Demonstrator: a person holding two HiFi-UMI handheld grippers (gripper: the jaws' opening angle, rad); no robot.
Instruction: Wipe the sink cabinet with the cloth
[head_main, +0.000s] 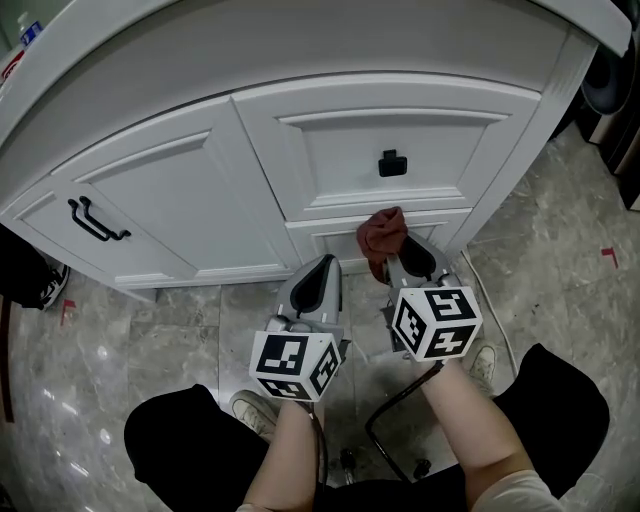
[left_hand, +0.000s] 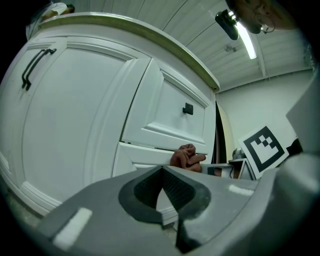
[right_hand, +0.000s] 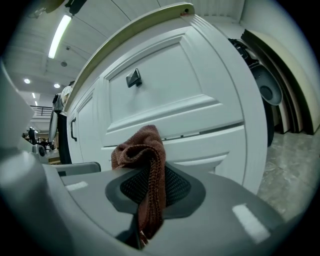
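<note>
Right claw (right_hand: 150, 186) clamped on cloth (right_hand: 141, 147); left claw (left_hand: 162, 186) closed, empty

Head camera downward, 2 low, cabinet (head_main: 180, 200) shared

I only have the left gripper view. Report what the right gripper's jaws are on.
Observer: The right gripper is shut on the brown cloth; a strip of it hangs down between the jaws.
Operator: Give me my left gripper's place beside it.
Observer: In the head view the left gripper sits just left of the right one, its tips short of the cabinet, above the grey floor.
Operator: Now say what stands past the cabinet's right edge.
Observer: A dark round-fronted thing, perhaps a speaker.
</note>
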